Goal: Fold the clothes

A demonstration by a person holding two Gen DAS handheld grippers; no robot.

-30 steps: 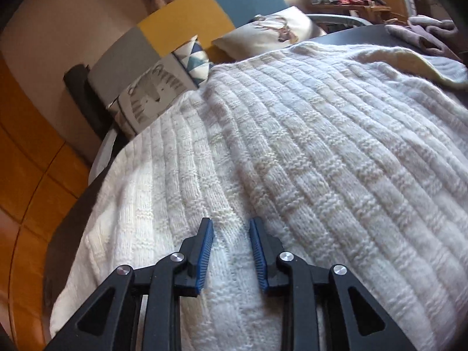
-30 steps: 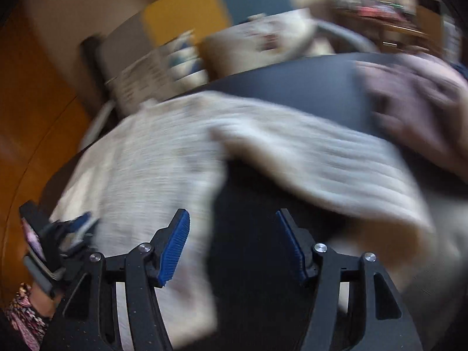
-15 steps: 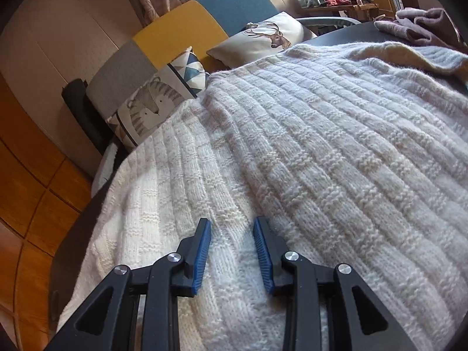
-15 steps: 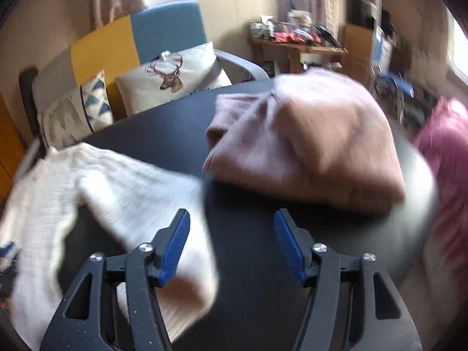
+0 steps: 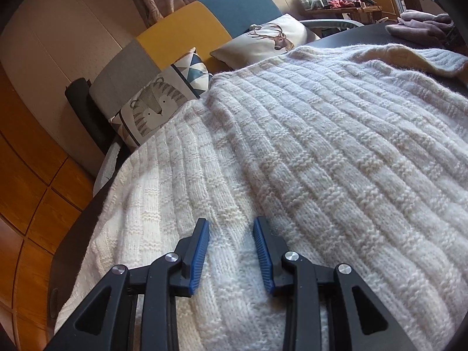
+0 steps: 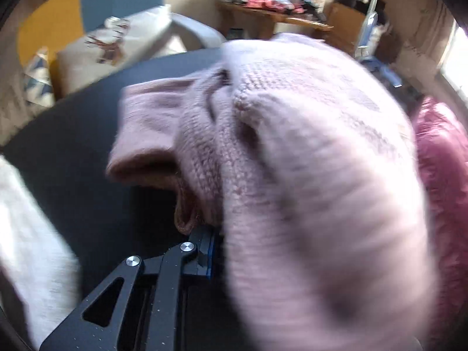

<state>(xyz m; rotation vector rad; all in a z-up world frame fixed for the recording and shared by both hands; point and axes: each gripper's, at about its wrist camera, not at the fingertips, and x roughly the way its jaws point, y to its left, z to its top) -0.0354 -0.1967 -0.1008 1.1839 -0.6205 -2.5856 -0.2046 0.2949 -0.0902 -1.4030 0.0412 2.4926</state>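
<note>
A white chunky-knit sweater [image 5: 292,146] lies spread over the dark round table [image 5: 351,33]. My left gripper [image 5: 231,228] rests on its near part, jaws half apart, with flat knit under them and nothing pinched. In the right wrist view, a folded pink sweater [image 6: 292,146] bulges over my right gripper [image 6: 228,234]. Its jaws are closing on the near edge of the pink knit. The left blue pad [image 6: 210,251] lies against the fabric, and the other finger is hidden under it. The pink sweater [image 5: 418,25] also shows far right in the left wrist view.
A sofa stands behind the table with a tiger cushion [image 5: 152,111] and a deer cushion [image 5: 269,38]. A cluttered wooden side table [image 6: 272,17] stands at the back. A magenta fabric [image 6: 444,161] lies at the right. The white sweater's edge [image 6: 29,234] shows at the left.
My right gripper swung right, away from the white sweater and onto the pink one, and its jaws narrowed around the pink knit. The left gripper stayed where it was.
</note>
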